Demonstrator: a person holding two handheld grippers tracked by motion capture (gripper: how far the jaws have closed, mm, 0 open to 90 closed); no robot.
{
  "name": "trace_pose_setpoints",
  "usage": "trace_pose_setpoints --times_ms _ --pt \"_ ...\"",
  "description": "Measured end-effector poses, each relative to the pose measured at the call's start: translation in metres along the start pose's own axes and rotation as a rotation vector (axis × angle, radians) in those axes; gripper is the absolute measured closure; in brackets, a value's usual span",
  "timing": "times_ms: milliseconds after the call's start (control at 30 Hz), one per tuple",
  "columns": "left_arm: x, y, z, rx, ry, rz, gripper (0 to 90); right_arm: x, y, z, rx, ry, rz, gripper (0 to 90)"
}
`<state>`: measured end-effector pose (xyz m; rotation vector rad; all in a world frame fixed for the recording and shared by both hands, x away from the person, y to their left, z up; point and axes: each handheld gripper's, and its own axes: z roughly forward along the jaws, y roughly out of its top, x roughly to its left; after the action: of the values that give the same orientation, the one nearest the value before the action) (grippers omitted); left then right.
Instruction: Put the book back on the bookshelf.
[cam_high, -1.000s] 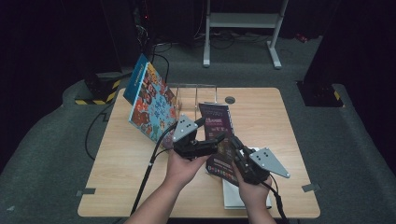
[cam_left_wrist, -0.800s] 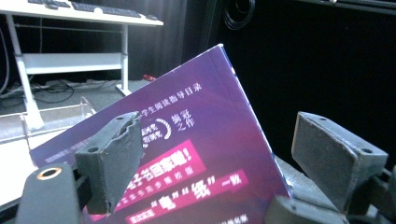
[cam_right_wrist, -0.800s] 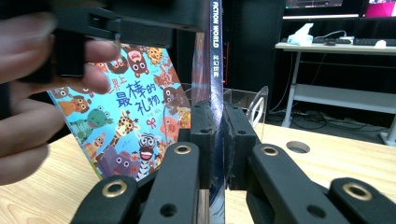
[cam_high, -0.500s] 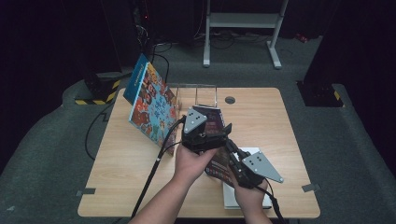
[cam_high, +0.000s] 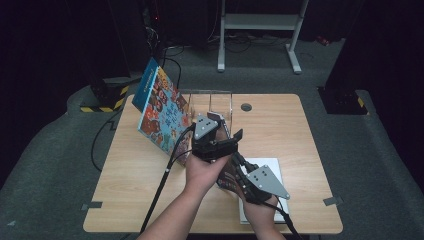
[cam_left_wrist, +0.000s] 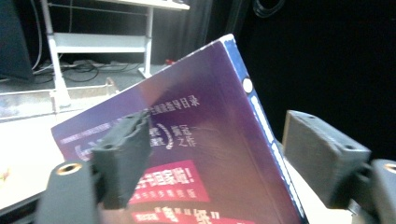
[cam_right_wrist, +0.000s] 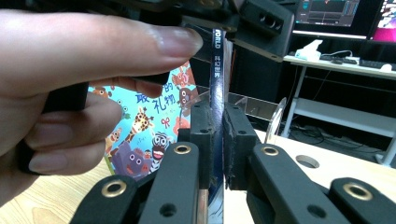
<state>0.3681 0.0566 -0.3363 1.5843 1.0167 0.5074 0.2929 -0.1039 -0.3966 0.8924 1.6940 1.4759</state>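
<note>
Right gripper view: purple book clamped edge-on, held upright over the table.
Right gripper was pinched tight on the book's lower edge; left gripper straddled it, jaws just closing, pads seemingly not yet pressing. Best to close squarely on both covers, keep it vertical, then guide it toward the clear rack beside the picture book.

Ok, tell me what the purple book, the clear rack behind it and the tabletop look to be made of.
Purple book: paper with a glossy laminated cover, judging by the sheen across its printed text. Clear rack: transparent plastic, probably acrylic; the table shows through its dividers and its edges catch light. Tabletop: pale wood-grain surface, matte, likely laminate over board rather than solid wood.
</note>
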Motion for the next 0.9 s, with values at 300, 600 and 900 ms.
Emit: trace_pose_setpoints --times_ms 300,600,900 --pt "0.008 -0.005 -0.008 -0.007 0.029 0.006 45.8 0.013 -0.004 0.004 -0.005 0.007 -0.053 84.3" --pt "0.002 -0.008 -0.014 -0.001 0.071 0.075 51.2 0.018 -0.010 0.004 -0.015 0.011 -0.076 84.0" --pt "-0.007 -0.013 -0.021 -0.040 0.076 0.112 60.7 0.023 -0.014 0.000 -0.036 0.028 -0.086 79.8"
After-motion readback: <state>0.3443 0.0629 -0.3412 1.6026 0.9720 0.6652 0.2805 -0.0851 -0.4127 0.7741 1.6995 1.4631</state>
